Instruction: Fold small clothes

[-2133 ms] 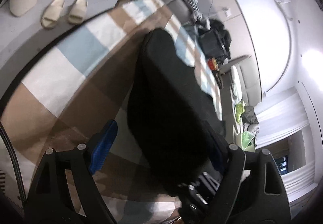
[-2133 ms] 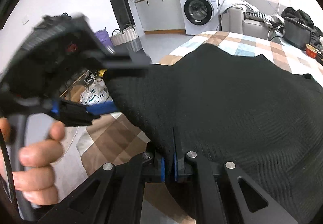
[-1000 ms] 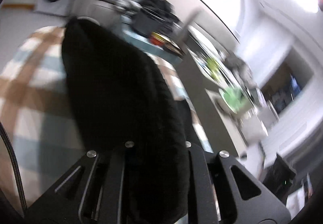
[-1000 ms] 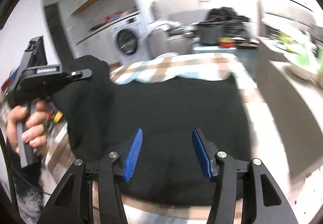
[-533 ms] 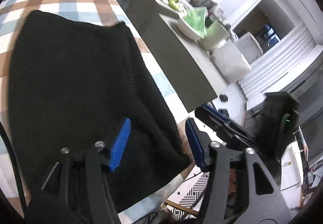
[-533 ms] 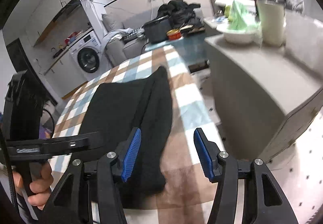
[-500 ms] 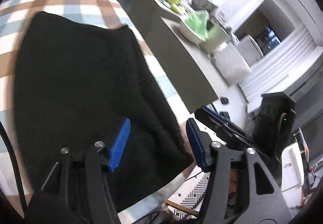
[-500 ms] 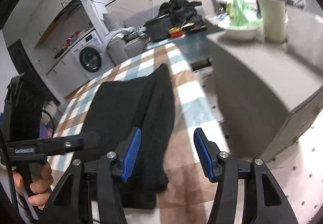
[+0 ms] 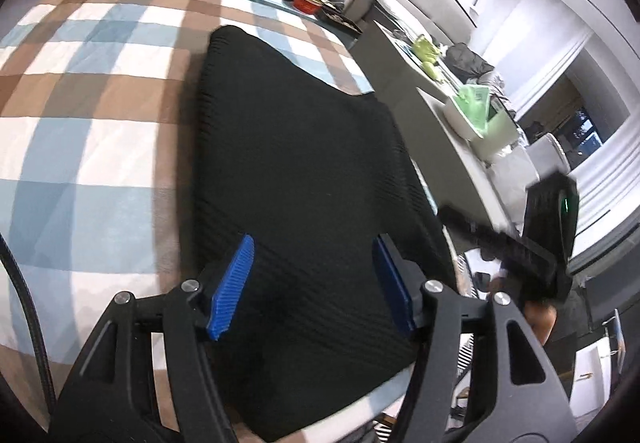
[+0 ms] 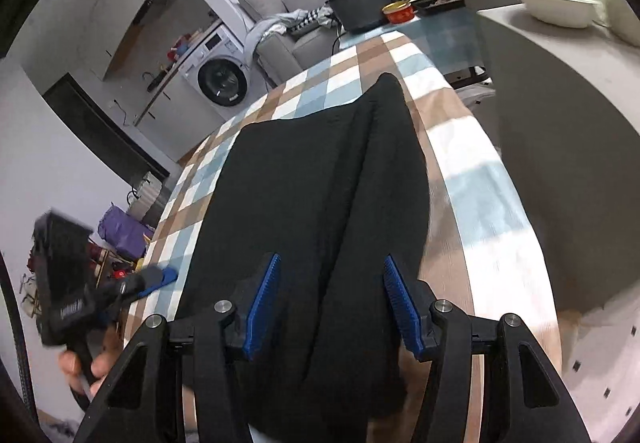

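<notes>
A black knit garment point(image 9: 296, 163) lies folded flat on the checked tablecloth point(image 9: 88, 91), near the table's right edge. My left gripper point(image 9: 316, 283) is open and empty, its blue pads above the garment's near end. In the right wrist view the same garment point(image 10: 320, 195) shows a long fold ridge running away from me. My right gripper point(image 10: 332, 303) is open and empty above the garment's near end. The other gripper shows in each view, at the right in the left wrist view point(image 9: 532, 243) and at the lower left in the right wrist view point(image 10: 80, 295).
A grey counter point(image 10: 560, 91) with a white bowl point(image 10: 560, 7) stands right of the table. A black case point(image 10: 360, 9) and a red bowl point(image 10: 398, 12) sit at the table's far end. A washing machine point(image 10: 220, 75) and a sofa stand behind.
Both grippers let go of the garment, which now lies folded on the table. Both have drawn back to its near end with jaws open, and the left view has swung left.
</notes>
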### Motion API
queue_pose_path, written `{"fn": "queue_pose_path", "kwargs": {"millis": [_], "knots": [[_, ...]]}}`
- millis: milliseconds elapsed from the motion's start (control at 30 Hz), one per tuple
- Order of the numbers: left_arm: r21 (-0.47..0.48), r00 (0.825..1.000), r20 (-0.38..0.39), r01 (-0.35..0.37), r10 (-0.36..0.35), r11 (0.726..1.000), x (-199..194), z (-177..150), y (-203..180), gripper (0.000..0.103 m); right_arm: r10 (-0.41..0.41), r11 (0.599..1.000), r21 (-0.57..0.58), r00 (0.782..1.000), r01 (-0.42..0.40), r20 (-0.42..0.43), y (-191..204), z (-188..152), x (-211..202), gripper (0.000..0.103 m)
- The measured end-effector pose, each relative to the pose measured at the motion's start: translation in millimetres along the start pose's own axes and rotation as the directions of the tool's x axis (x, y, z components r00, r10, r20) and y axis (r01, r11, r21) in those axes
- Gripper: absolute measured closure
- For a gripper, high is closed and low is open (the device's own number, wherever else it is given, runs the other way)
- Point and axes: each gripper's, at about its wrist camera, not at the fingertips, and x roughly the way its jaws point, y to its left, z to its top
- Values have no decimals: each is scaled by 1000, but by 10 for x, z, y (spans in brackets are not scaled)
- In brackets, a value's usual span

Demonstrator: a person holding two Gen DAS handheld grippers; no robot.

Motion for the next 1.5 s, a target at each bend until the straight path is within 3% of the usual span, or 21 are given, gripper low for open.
{"fn": "queue_pose_path", "kwargs": {"millis": [267,400,467,567,867,1033,1133,1200,1267,1400,1500], "knots": [[-3,990,62,-129,129,992,11,159,282,40,-53,999,-1,996,53,-76,-171,760,666,48],[-12,984,76,-164,164,986,-6,218,390,20,-44,999,12,993,46,-107,-208,937,866,48],[-3,980,82,-181,181,983,-26,234,426,17,-61,998,-16,993,60,-104,-129,970,860,48],[-11,976,92,-197,198,980,-51,246,458,0,-107,992,-71,990,101,-95,11,974,803,48],[-21,981,81,-177,178,984,36,287,520,1,-69,990,-131,992,55,-109,116,902,690,48],[3,987,54,-150,149,989,179,303,425,1,-7,996,-86,991,-5,-132,-19,976,851,48],[22,989,40,-144,143,989,248,302,366,1,-19,997,-78,991,9,-133,-60,1031,957,64],[27,989,37,-145,144,989,268,299,350,1,-47,995,-90,991,36,-122,-43,1054,969,84],[23,989,31,-148,148,989,300,301,354,1,-15,988,-152,995,0,-96,85,1067,899,91],[12,988,19,-153,153,988,344,315,388,1,35,959,-280,999,-41,-26,413,1131,687,92],[10,988,20,-152,152,988,350,320,392,1,-19,954,-298,1000,20,7,463,1274,673,92]]}}
